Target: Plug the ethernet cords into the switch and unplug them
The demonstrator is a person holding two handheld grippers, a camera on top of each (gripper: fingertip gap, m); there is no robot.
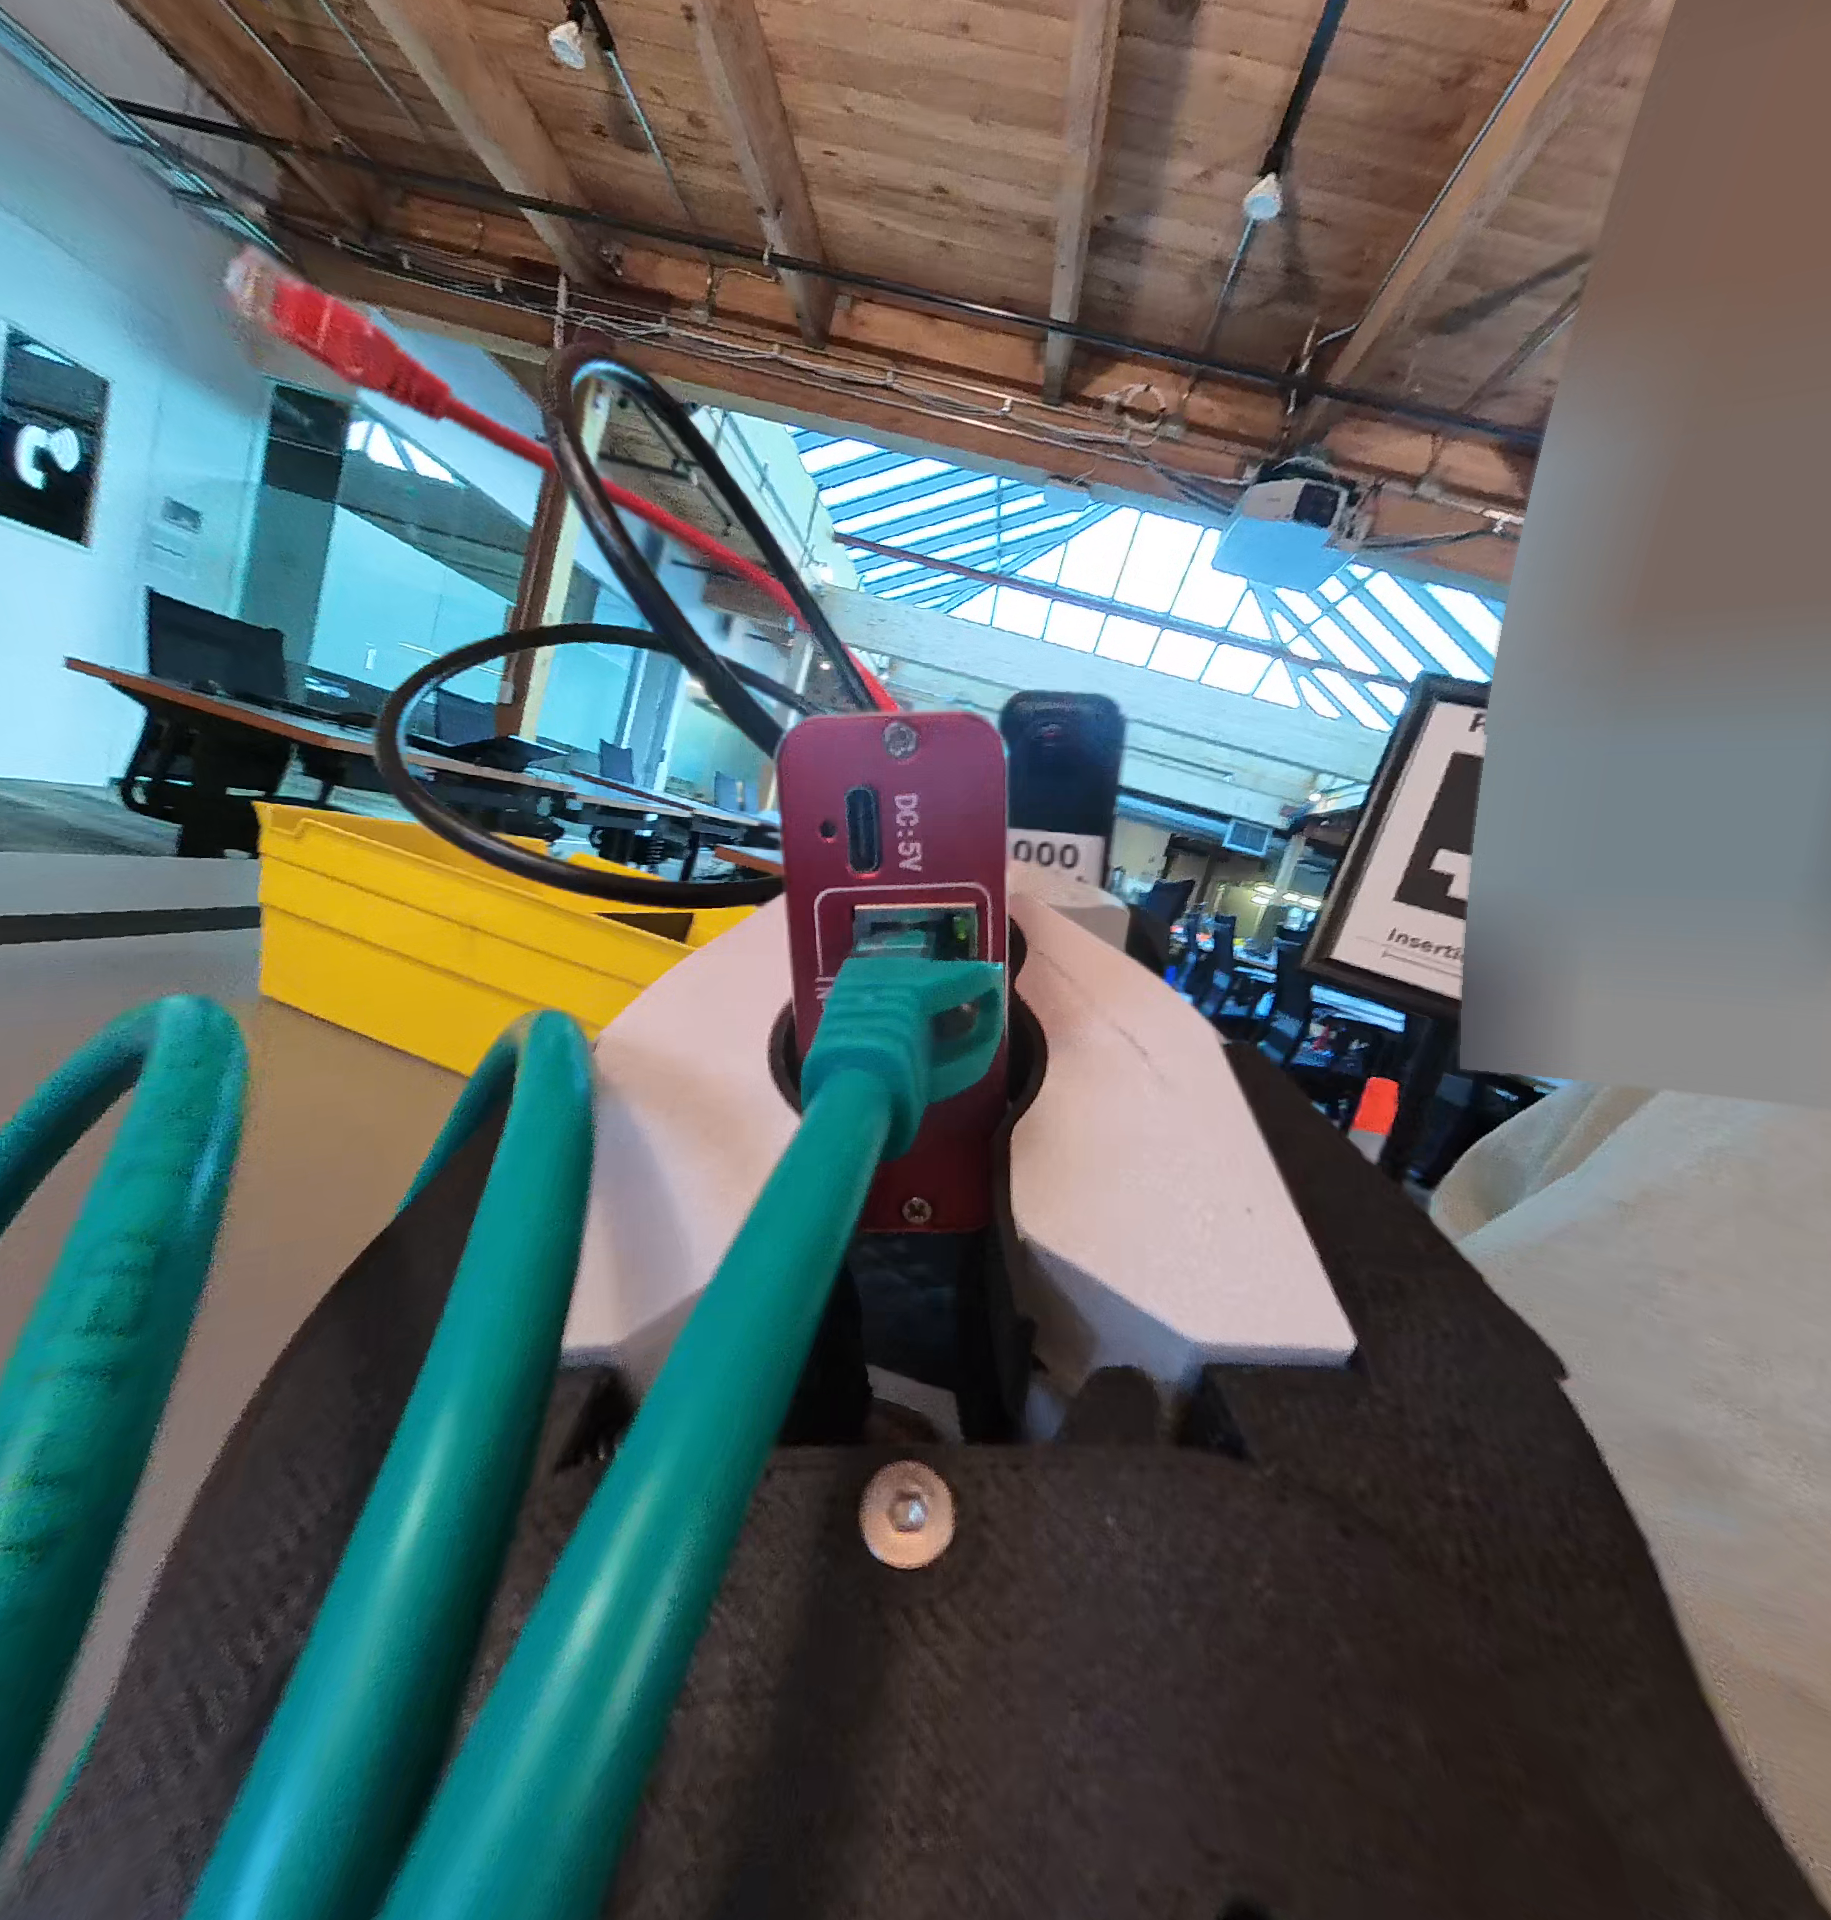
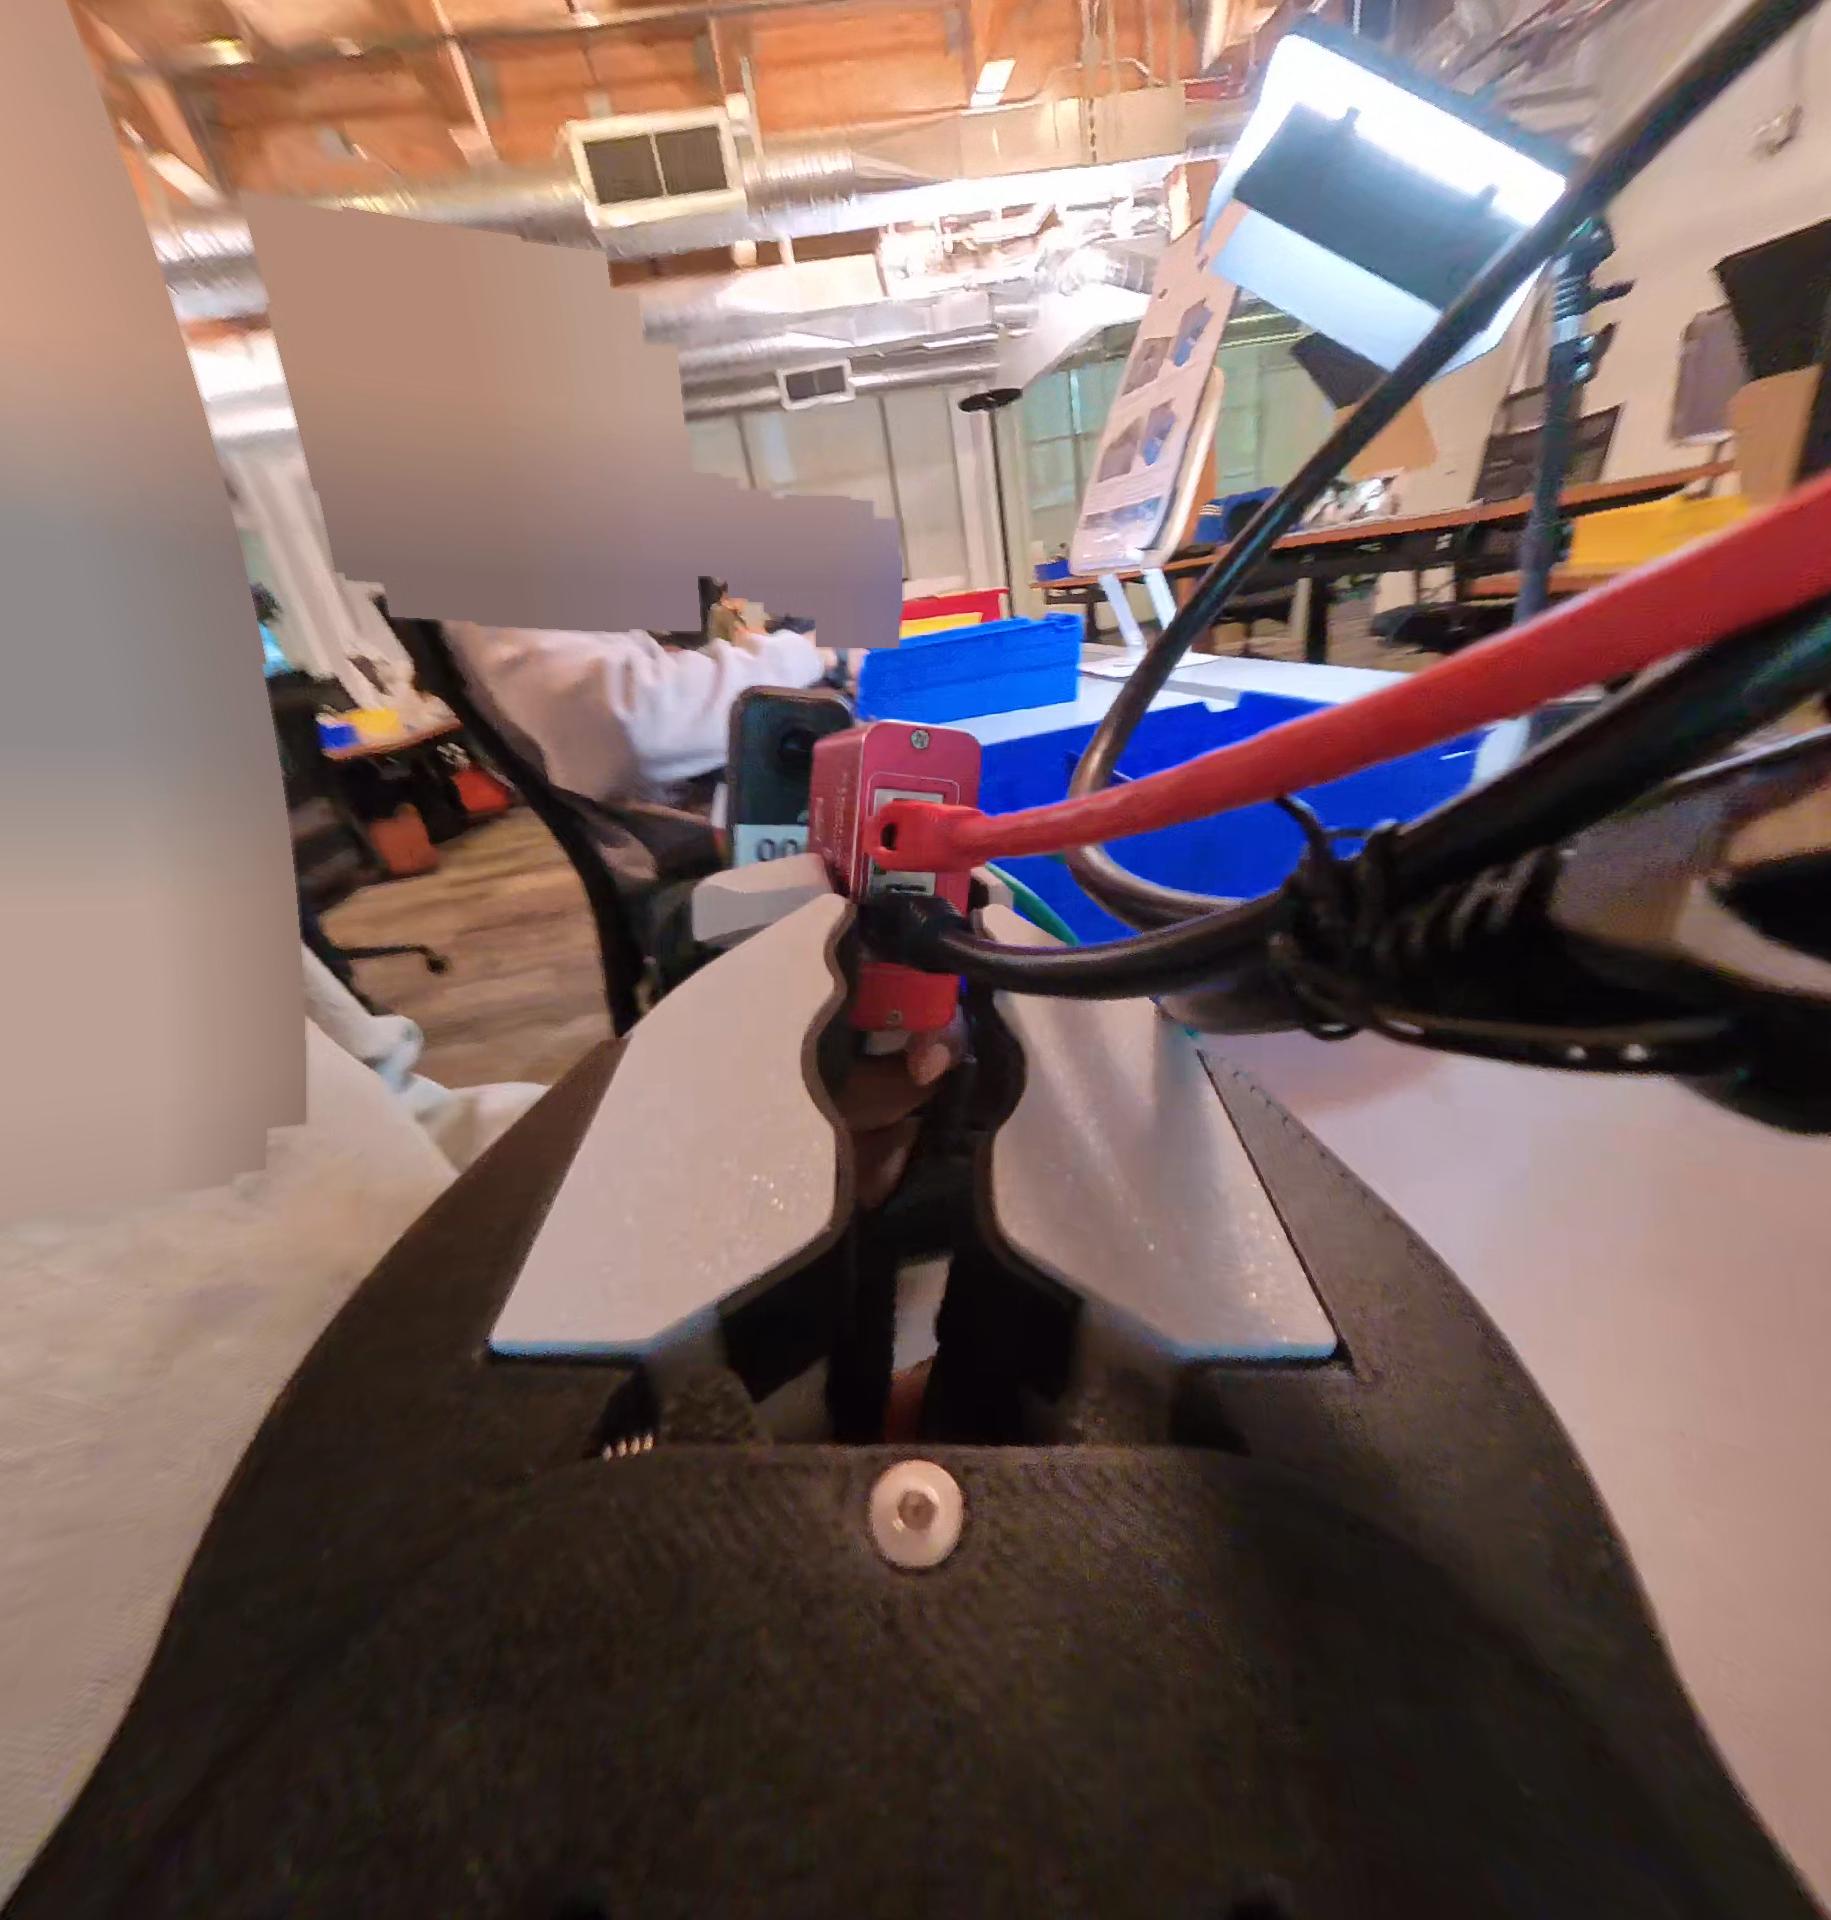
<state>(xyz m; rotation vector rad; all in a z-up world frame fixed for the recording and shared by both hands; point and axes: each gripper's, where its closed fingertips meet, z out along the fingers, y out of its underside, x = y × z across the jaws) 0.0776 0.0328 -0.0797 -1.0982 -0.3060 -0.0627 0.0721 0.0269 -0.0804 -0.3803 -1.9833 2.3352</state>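
Observation:
In the left wrist view my left gripper (image 1: 895, 997) is shut on a red switch (image 1: 895, 779) and holds it upright between its white fingers (image 1: 682, 1091). A green ethernet cord (image 1: 537, 1299) is plugged by its green plug (image 1: 890, 1029) into the port facing me. The red cord's free end (image 1: 298, 322) hangs in the air at the upper left. In the right wrist view the switch (image 2: 921, 753) shows its other face, with the red cord (image 2: 1410, 707) in the upper port. My right gripper (image 2: 916, 935) is closed around the black cord's plug (image 2: 906, 925) in the lower port.
A yellow bin (image 1: 423, 935) stands on the grey table (image 1: 59, 1039) behind the switch, with a framed sign (image 1: 1410, 852) to its right. Blue bins (image 2: 963, 665) stand behind it in the right wrist view. A tied bundle of black cables (image 2: 1410, 935) crosses on the right. A cream sleeve (image 1: 1669, 1403) is close by. The grippers are tip to tip, or close to it.

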